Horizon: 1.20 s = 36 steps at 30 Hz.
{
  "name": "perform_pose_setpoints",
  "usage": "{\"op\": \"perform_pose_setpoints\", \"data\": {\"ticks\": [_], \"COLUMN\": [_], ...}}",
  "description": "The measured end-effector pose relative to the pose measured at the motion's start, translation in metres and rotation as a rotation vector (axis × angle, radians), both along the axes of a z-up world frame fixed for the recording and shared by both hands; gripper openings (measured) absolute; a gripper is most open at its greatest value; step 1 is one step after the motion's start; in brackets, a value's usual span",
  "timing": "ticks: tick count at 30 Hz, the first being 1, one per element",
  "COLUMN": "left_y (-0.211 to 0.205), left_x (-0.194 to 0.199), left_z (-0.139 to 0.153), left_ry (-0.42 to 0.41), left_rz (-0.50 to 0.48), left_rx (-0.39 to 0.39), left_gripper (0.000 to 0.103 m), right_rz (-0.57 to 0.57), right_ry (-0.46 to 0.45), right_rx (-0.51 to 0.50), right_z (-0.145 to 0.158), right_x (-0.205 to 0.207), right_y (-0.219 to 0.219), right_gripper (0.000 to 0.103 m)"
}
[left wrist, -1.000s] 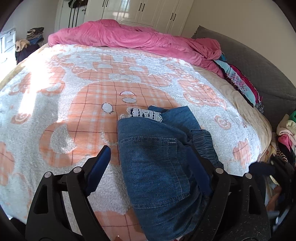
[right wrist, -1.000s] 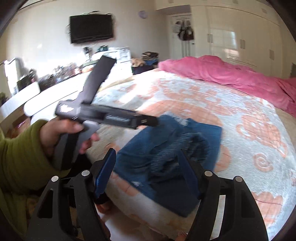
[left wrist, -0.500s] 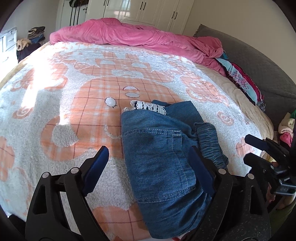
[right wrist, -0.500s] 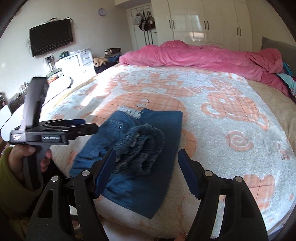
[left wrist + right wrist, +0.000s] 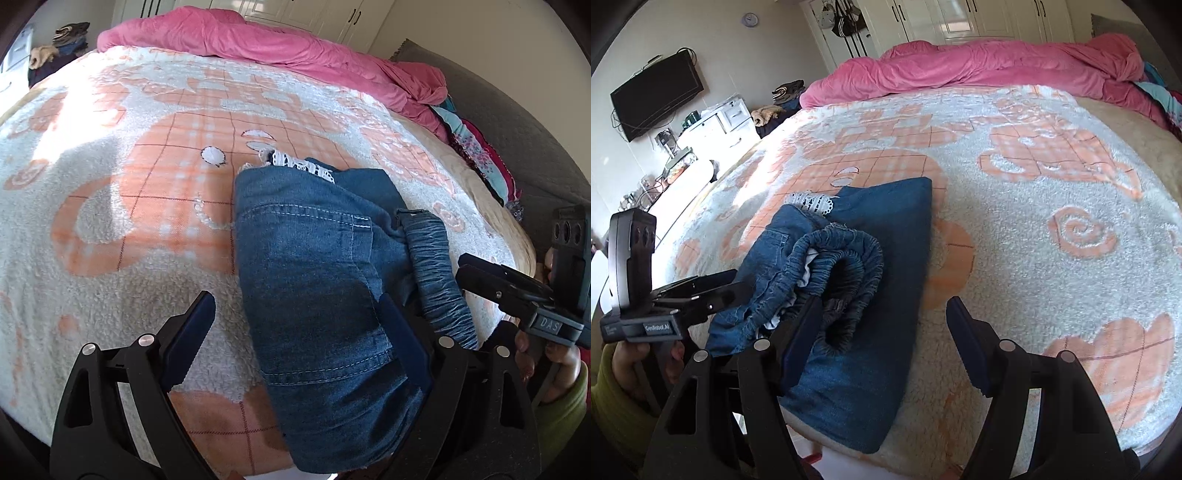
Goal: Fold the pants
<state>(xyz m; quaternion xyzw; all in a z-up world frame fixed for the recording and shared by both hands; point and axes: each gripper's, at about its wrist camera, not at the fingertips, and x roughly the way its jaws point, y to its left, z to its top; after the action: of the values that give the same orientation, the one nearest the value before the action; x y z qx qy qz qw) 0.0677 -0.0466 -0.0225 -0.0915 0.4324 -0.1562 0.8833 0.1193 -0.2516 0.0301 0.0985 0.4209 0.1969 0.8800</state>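
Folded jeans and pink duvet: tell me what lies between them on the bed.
Only bare peach-and-white blanket lies between the folded jeans and the pink duvet; both wrist views show it.

Pants – blue denim, pale stitching (white lace trim at one end). Blanket – white fleece with orange checked shapes. Duvet pink. Gripper pads navy, frames black.
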Motion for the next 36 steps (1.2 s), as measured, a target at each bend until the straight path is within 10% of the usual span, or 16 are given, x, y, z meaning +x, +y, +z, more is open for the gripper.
{"op": "perform_pose_setpoints", "data": {"ticks": [16, 26, 36], "left_y": [-0.016, -0.029, -0.026], "left_x": [0.014, 0.022, 0.020], "left_z": [-0.013, -0.012, 0.007], "left_ry": [0.002, -0.011, -0.045], "left_rz": [0.003, -0.003, 0.001], "left_rx": [0.040, 0.031, 0.003], "left_gripper": [0.082, 0.047, 0.036], "right_rz": [0.065, 0.129, 0.147], "right_ry": [0.108, 0.038, -0.111], "right_rx": [0.094, 0.104, 0.024], "right_z": [-0.029, -0.030, 0.006], "right_x": [0.031, 0.036, 0.022], "right_y": [0.005, 0.020, 0.039], "right_gripper": [0.067, 0.027, 0.021]}}
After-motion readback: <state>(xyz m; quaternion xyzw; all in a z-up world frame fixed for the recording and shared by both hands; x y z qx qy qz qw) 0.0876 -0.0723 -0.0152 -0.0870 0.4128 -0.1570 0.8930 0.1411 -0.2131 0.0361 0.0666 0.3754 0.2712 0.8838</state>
